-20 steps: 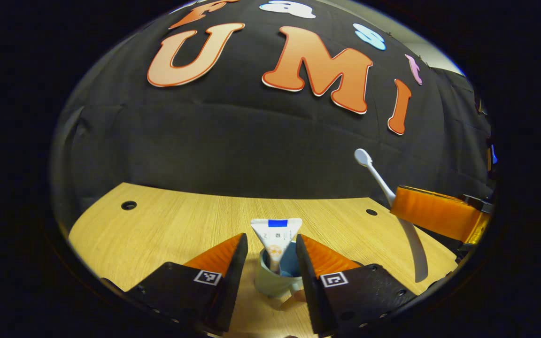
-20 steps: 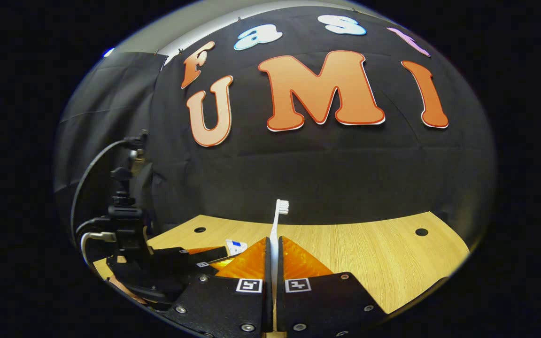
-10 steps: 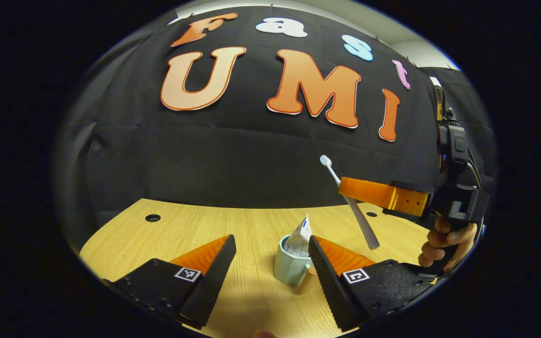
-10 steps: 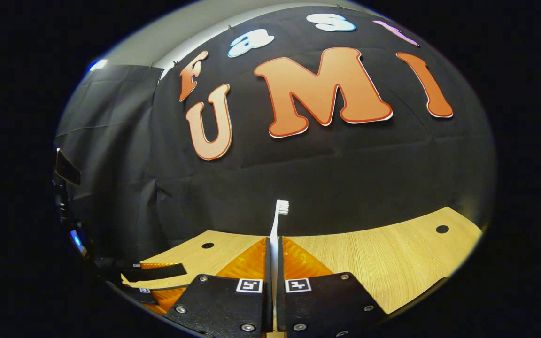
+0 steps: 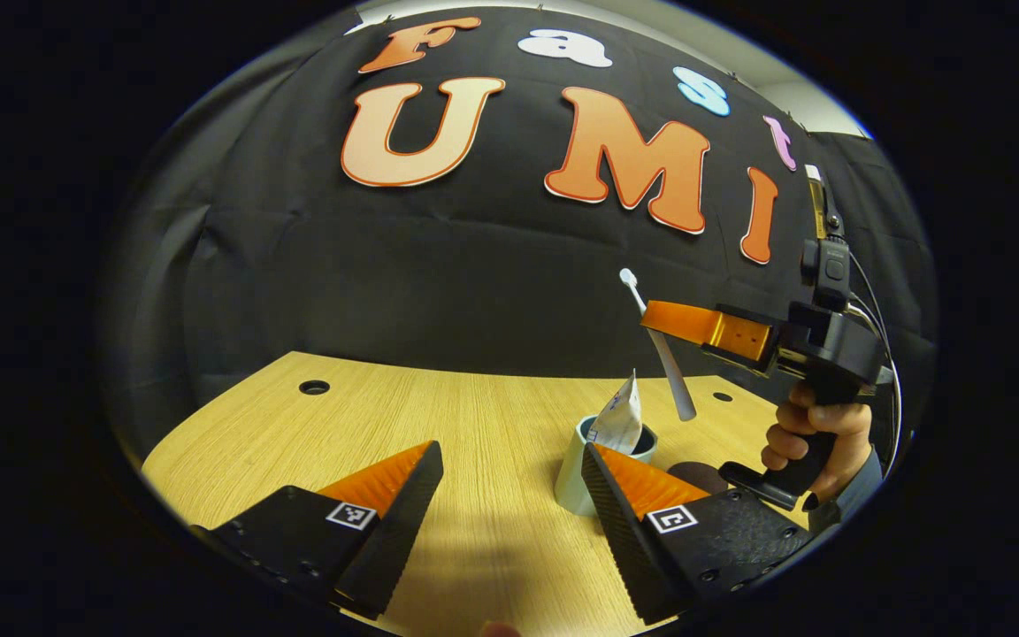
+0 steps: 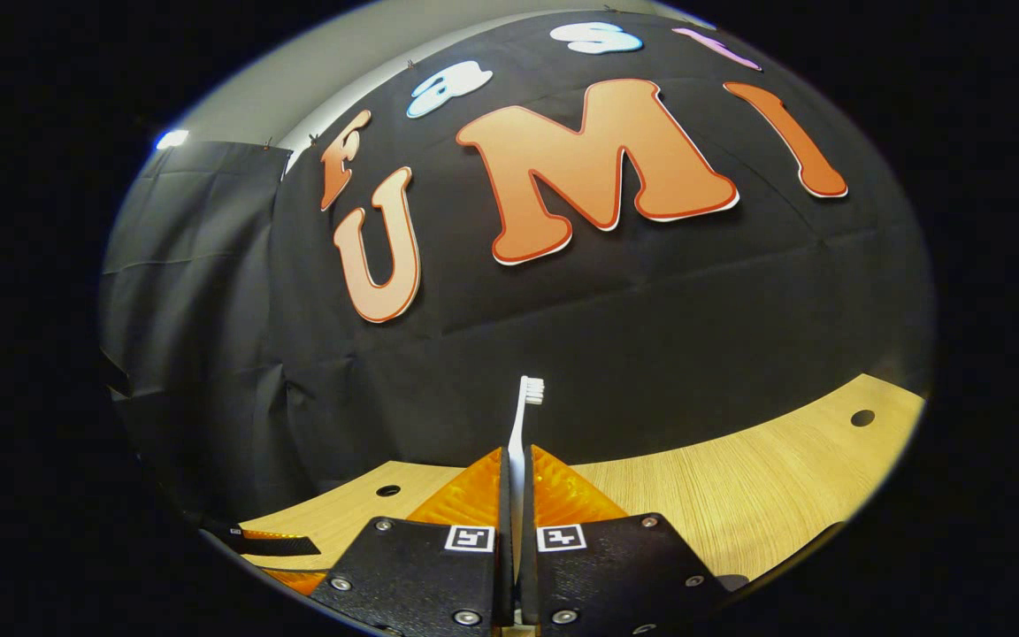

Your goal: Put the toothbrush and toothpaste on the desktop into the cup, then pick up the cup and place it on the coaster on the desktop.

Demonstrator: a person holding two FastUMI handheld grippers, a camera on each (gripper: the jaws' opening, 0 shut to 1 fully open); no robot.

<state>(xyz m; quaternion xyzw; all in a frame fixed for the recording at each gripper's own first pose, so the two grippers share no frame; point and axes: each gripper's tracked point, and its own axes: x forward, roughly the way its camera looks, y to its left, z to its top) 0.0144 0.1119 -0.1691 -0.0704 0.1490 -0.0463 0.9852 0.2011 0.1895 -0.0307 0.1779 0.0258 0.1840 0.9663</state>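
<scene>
**Toothbrush held aloft over the cup**

Already the toothpaste (image 5: 617,419) stands in the pale cup (image 5: 582,478), its crimped end poking up above the rim. The cup sits on the wooden surface (image 5: 439,425), just past the tip of one finger of the left tongs (image 5: 509,482), which are spread wide with nothing between them.

Above and a little to the right of the cup hangs the white toothbrush (image 5: 662,354), tilted, bristle end up and handle end down, its lower tip near the cup's mouth but apart from it. The right tongs (image 5: 664,320) are pressed together on its handle, and a hand (image 5: 815,442) grips their handle farther right.

From the right gripper view, the toothbrush (image 6: 523,425) rises straight up between the right tongs (image 6: 517,473), pinched flat from both sides, bristles at the top against the black wall cloth (image 6: 651,327).
</scene>
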